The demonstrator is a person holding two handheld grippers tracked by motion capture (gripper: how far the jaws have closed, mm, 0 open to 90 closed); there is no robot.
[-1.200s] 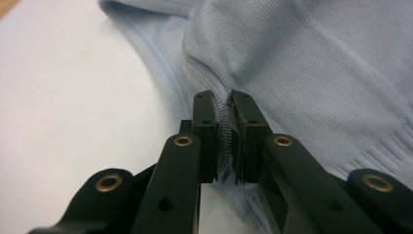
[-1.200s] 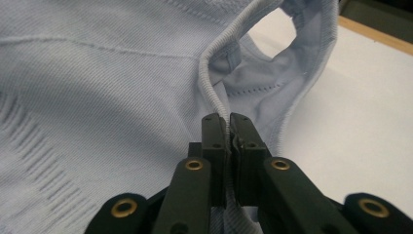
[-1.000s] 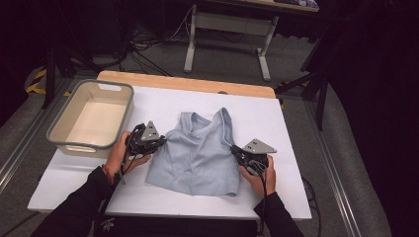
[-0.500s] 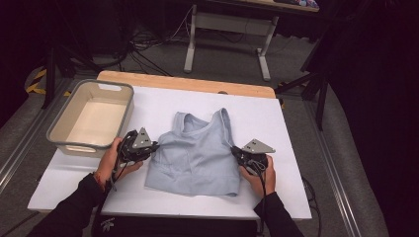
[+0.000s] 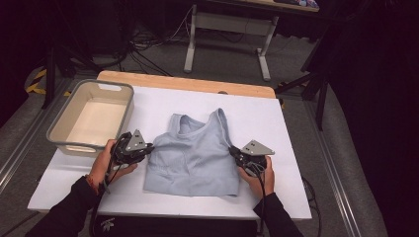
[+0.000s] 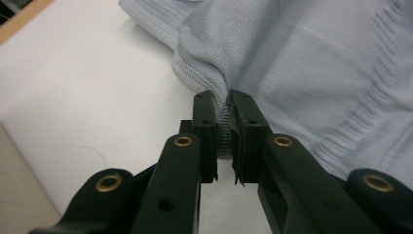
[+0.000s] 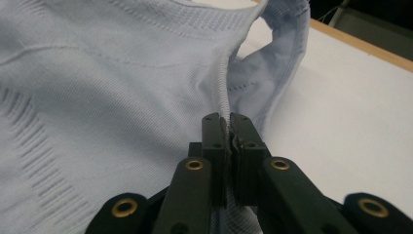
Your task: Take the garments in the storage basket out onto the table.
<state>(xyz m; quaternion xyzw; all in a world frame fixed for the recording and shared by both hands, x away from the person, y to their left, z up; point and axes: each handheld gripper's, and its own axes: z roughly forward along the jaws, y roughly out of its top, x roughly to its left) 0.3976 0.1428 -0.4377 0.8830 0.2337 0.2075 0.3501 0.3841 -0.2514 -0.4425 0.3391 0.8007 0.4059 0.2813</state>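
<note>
A light blue ribbed sleeveless top (image 5: 195, 158) lies flat on the white table (image 5: 276, 123), straps toward the far side. My left gripper (image 5: 147, 148) is shut on the top's left side edge; in the left gripper view a pinch of the blue knit (image 6: 292, 63) sits bunched between my left gripper's (image 6: 223, 112) jaws. My right gripper (image 5: 232, 151) is shut on the top's right side seam, near the armhole. The right gripper view has that seam (image 7: 221, 83) running straight into my right gripper's (image 7: 224, 127) closed jaws.
A beige plastic bin (image 5: 91, 117) stands open at the table's left, just beyond my left hand (image 5: 106, 160). A wooden strip (image 5: 188, 83) runs along the table's far edge. Behind it are a metal stand (image 5: 225, 29) and cables on the floor.
My left gripper has slid left and toward me with the top's edge, pulling the fabric wider and flatter. The right gripper has stayed where it was.
</note>
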